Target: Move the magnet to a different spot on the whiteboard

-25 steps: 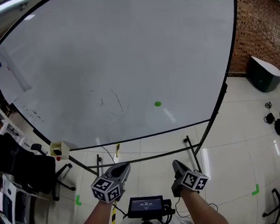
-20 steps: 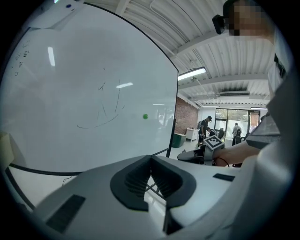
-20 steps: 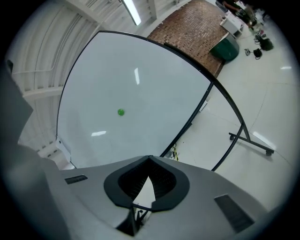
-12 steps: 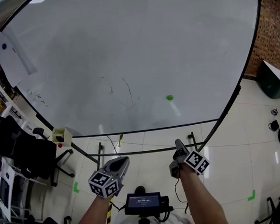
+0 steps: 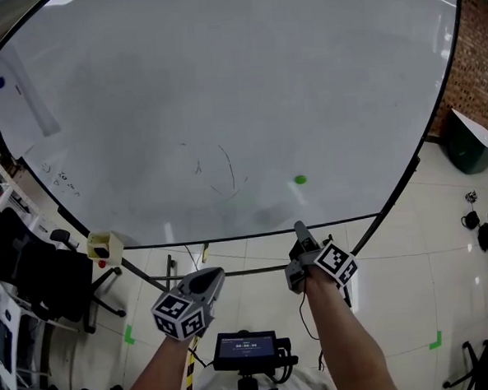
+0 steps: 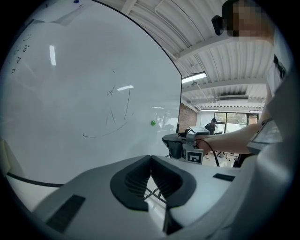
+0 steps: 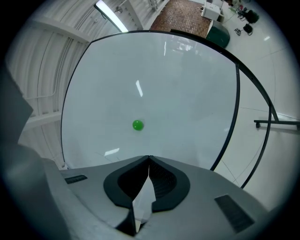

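a small green magnet (image 5: 300, 179) is stuck low on the whiteboard (image 5: 221, 84), to the right of some thin scribbles (image 5: 218, 171). the right gripper (image 5: 299, 226) is held up just below the magnet, not touching it, and its jaws are pressed together with nothing between them. the left gripper (image 5: 209, 276) is held lower down, and its jaws are pressed together too, with nothing held.

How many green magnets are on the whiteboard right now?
1: the green magnet sits low on the whiteboard, right of the pen scribbles, ahead of the right gripper. None appear hidden.
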